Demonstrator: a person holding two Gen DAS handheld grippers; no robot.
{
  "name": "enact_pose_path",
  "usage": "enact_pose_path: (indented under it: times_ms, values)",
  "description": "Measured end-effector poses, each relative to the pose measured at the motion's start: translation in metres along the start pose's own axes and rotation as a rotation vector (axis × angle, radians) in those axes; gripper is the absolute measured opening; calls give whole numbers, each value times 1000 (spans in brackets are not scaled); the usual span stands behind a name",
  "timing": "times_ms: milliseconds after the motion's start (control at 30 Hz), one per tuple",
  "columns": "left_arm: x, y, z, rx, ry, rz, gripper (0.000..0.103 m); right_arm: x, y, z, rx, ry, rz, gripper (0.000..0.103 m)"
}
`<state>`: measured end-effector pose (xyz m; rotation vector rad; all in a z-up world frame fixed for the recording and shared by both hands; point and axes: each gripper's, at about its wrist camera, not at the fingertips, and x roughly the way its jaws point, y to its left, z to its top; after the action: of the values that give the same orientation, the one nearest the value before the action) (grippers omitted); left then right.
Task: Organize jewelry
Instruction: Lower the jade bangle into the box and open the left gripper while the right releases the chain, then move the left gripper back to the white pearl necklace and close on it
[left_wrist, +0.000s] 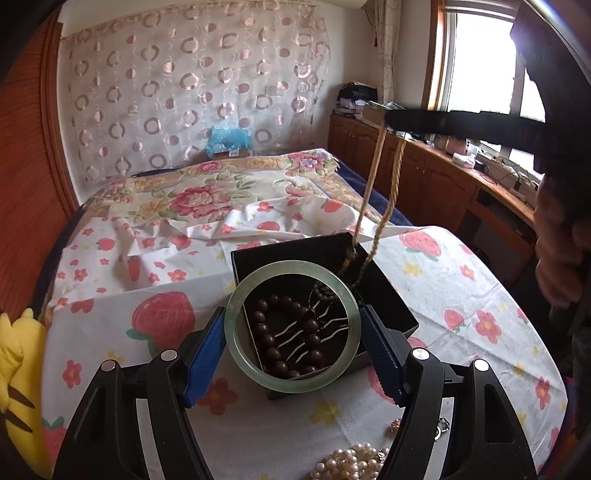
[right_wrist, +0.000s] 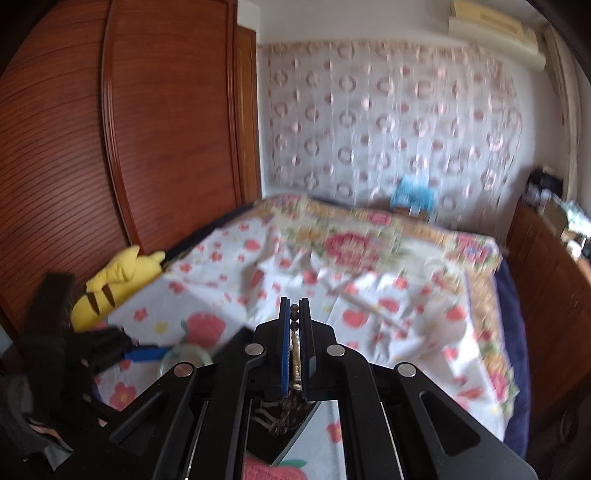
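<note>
Pale green and glassy-smooth, the round bangle (left_wrist: 291, 325) sat clamped across its width between the ribbed blue pads of the left gripper (left_wrist: 293, 345), held just above the near edge of the square black box (left_wrist: 391, 295); inside the box lay a loop of round dark wooden beads (left_wrist: 275, 332) and some thin wavy silver pieces (left_wrist: 314, 330); the right gripper (right_wrist: 295, 314) was pressed together on a twisted tan cord necklace (left_wrist: 388, 199), whose two strands hung down into the box's far right corner; knobbly cream pearls (left_wrist: 351, 463) lay heaped on the strawberry-print cloth (left_wrist: 461, 280), nearer than the box.
</note>
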<state>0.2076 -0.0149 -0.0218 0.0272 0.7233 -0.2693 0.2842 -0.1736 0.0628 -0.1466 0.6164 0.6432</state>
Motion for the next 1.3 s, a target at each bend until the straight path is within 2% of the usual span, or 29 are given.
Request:
enact_pose_path:
  times_ms: [133,300,667,733,800,933,1200,1300]
  values:
    - [5,-1,4,6,7,0,69,25,0,-23,34,65,38,6]
    - [12,-4,13,17,7,8,69,31,2,-38,67,85,48,6]
    - [23,-5,10,16,41,16,69,13,-3,-54,89,80,20,11]
    - [18,-5,8,18,35,14,69,10,-3,-59,95,83,16,11]
    - [15,-6,7,21,28,19,75,5,-1,-66,108,82,16,11]
    - [4,-6,6,22,8,24,75,-4,3,-82,138,83,16,11]
    - [-25,-7,-27,1,1,10,75,-31,20,-125,155,85,-21,12]
    - [-33,-12,-45,9,13,10,75,-41,27,-142,175,79,-26,22]
